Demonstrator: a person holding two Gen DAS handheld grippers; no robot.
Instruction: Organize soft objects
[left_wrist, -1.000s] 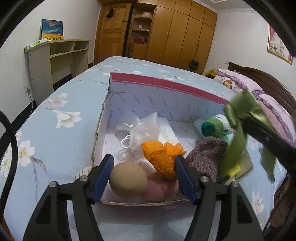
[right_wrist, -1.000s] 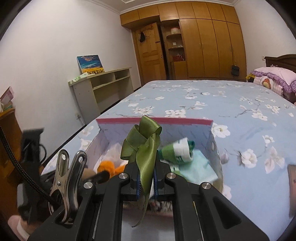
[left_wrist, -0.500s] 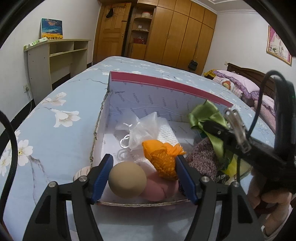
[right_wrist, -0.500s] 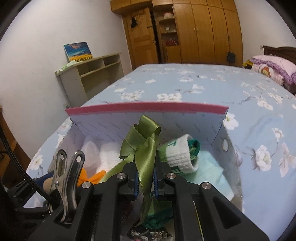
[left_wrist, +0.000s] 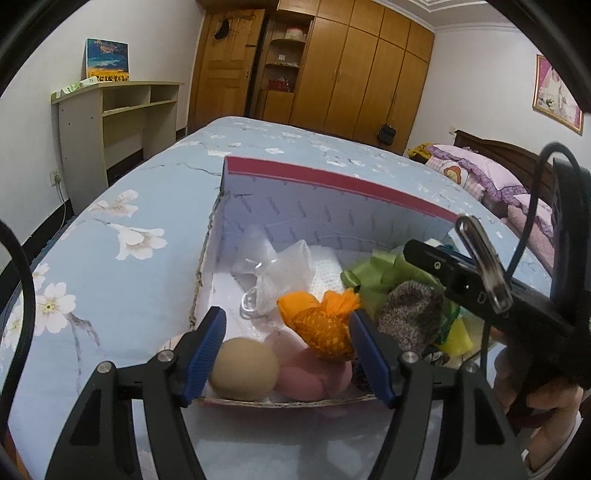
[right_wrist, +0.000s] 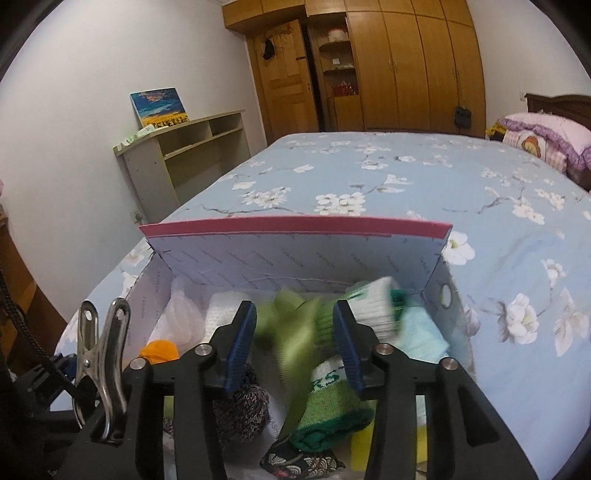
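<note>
An open cardboard box (left_wrist: 332, 184) with a pink-edged flap stands on the bed (left_wrist: 129, 258), which is covered in a blue floral sheet, and it holds the soft things. At its near edge lie a tan ball (left_wrist: 243, 369) and a pink soft piece (left_wrist: 314, 380) touching it; an orange mesh bundle (left_wrist: 325, 328) rests on the pink piece. Behind them are a white mesh pouch (left_wrist: 280, 269) and a white knitted cloth (left_wrist: 327, 275). Toward the right side sit a grey-brown knitted roll (left_wrist: 410, 317), a green-and-white rolled sock (right_wrist: 369, 314), a second green sock (right_wrist: 328, 406), a pale blue cloth (right_wrist: 421, 336) and something yellow, partly hidden. The green ribbon bow (right_wrist: 291, 328), blurred, lies loose in the box among the socks. The right hand-held gripper (right_wrist: 295, 339) hangs over it; its jaws have just been opening, and the bow shows in the gap, gripped by neither pad. The left hand-held gripper (left_wrist: 288, 350) stands wide at the near edge, holding nothing.
</note>
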